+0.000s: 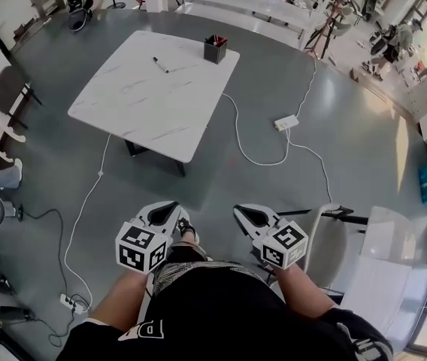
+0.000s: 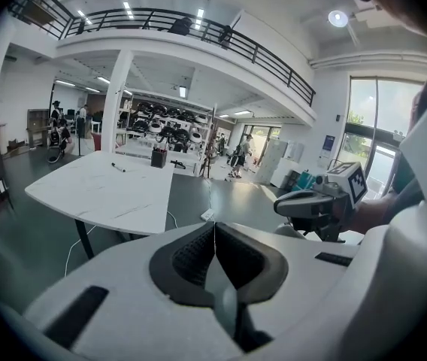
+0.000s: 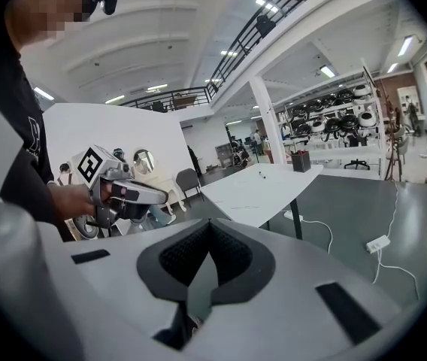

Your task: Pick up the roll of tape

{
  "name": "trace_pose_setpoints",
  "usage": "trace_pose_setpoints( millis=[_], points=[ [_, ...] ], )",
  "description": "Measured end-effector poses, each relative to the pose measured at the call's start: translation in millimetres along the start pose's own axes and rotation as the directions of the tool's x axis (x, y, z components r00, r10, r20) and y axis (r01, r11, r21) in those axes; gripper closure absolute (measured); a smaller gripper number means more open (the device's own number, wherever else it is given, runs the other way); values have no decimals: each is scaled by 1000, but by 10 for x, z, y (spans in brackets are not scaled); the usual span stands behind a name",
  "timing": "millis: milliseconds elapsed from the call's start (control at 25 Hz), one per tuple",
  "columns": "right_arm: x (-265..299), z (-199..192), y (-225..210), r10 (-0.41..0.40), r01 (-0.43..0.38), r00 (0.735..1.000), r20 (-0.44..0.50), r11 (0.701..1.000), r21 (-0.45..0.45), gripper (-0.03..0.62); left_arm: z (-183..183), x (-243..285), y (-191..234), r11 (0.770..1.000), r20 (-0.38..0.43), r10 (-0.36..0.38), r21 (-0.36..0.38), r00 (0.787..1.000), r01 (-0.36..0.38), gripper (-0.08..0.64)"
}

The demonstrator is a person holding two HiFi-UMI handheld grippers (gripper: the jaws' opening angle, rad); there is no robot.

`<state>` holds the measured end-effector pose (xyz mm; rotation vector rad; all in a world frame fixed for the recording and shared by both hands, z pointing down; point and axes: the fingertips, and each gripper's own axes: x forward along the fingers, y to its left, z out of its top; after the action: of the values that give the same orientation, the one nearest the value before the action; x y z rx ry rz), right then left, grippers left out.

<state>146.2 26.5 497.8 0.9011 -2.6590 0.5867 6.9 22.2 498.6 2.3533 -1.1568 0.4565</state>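
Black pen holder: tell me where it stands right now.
In the head view the black pen holder stands by the far right corner of the white table, with a marker lying on the tabletop to its left.

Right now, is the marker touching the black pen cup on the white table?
Apart. Head view shows bare tabletop between marker and pen cup.

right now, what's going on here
A person holds a gripper in each hand: the left gripper and the right gripper both have their jaws together with nothing between them. Both are held over the floor, short of the white table, which carries a pen and a black pen holder. No roll of tape is in view.
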Motion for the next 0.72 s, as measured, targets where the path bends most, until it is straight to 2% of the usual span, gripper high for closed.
trace_pose_setpoints(
  millis=[240,400,720],
  points=[
    [433,304,-224,18,-18,1000,-2,1000,-5,588,260,237,448,1000,-38,9,10,999,-9,540],
    [673,549,-445,1,-1,1000,8,1000,-8,588,444,444,767,1000,-63,3,20,998,-2,540],
    [1290,881,-779,-19,19,1000,-14,1000,-11,588,870,749,1429,1000,-31,-3,23,1000,4,540]
  ],
)
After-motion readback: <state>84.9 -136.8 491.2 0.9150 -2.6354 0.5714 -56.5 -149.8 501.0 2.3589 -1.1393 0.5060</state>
